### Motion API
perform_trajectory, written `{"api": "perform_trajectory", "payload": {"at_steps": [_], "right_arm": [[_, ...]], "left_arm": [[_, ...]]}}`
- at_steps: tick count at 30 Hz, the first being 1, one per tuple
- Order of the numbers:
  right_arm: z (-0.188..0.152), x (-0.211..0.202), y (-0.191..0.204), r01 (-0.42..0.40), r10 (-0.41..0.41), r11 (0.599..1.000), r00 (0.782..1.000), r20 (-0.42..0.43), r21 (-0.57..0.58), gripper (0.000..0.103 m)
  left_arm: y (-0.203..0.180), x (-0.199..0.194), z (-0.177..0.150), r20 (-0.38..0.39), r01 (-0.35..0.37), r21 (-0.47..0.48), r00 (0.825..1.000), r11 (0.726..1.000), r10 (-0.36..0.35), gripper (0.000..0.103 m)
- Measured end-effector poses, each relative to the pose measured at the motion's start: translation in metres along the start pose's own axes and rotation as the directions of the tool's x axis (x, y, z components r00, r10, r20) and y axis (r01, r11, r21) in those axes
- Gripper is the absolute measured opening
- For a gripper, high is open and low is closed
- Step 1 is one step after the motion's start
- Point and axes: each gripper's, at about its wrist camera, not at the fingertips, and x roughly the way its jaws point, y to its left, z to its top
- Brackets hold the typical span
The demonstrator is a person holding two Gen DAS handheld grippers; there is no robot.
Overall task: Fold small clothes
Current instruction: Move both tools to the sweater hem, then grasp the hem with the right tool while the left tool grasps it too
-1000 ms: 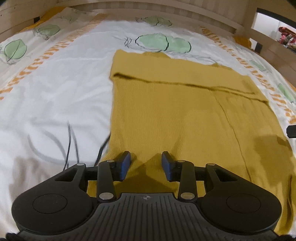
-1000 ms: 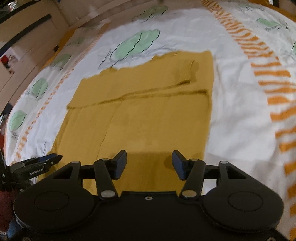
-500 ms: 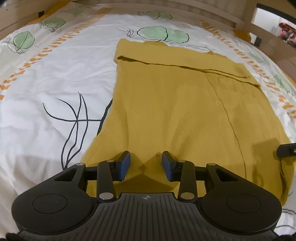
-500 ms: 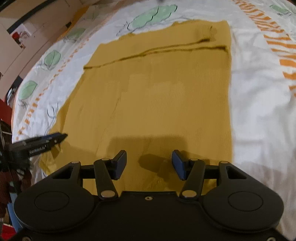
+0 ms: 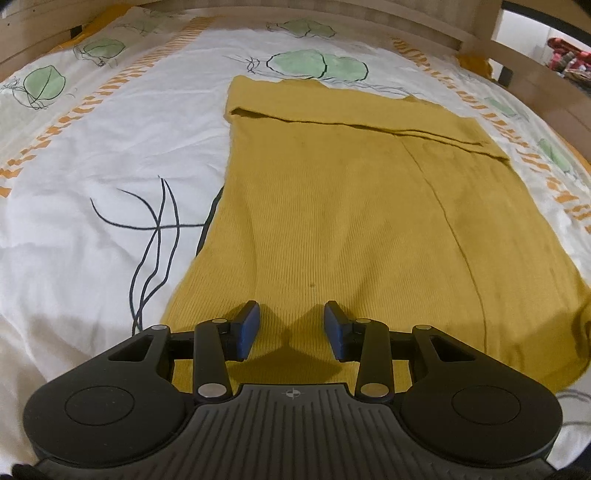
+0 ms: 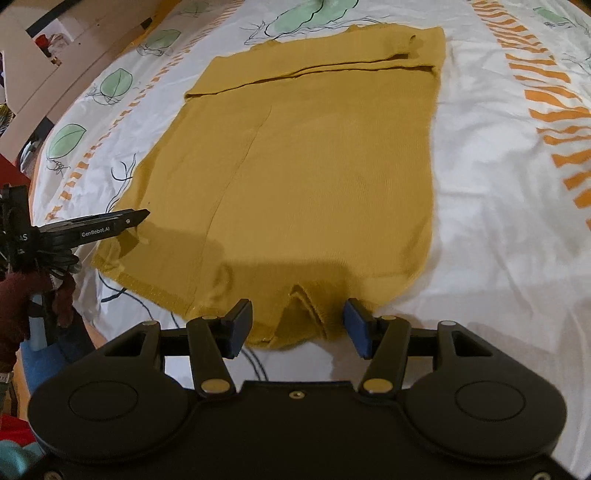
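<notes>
Seeing my left gripper (image 5: pixel 291 328) agape, empty — over mustard garment (image 5: pixel 351 229) hem | right gripper (image 6: pixel 297 328) likewise, hem at 12 o'clock

Each camera sits on a hand-held gripper and looks down, close, along its fingers. Both views share the yellow garment (image 5: pixel 351 221) on the bed (image 5: pixel 110 147), one from each near corner.

- One yellow garment (image 5: pixel 351 221) (image 6: pixel 314 166)
- One bedsheet (image 5: pixel 110 155) (image 6: pixel 498 184)
- Two grippers: left (image 5: pixel 291 328) (image 6: pixel 136 221), right (image 6: pixel 297 326)
- One wooden bed rail (image 5: pixel 406 22)
</notes>
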Motion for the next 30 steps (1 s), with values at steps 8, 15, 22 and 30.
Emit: {"api": "perform_trajectory", "payload": {"at_steps": [8, 15, 22, 30], "right_arm": [[-0.011, -0.013, -0.001, -0.015, 0.013, 0.997, 1.0, 0.015, 0.08, 0.065], [-0.006, -0.017, -0.011, 0.008, -0.022, 0.981, 0.998, 0.067, 0.194, 0.068], [-0.006, -0.017, -0.036, -0.056, 0.017, 0.932, 0.993, 0.114, 0.357, 0.068], [-0.002, -0.007, -0.033, 0.004, -0.039, 0.947, 0.994, 0.104, 0.323, 0.053]], "left_arm": [[0.01, -0.012, -0.019, -0.059, 0.021, 0.032, 0.998, 0.999, -0.019, 0.038], [0.019, -0.024, -0.034, -0.084, 0.012, 0.014, 0.996, 1.0, -0.01, 0.038], [0.032, -0.044, -0.037, -0.052, -0.018, -0.026, 0.999, 1.0, 0.016, 0.038], [0.051, -0.058, -0.031, 0.021, -0.06, -0.096, 0.998, 0.994, 0.062, 0.038]]}}
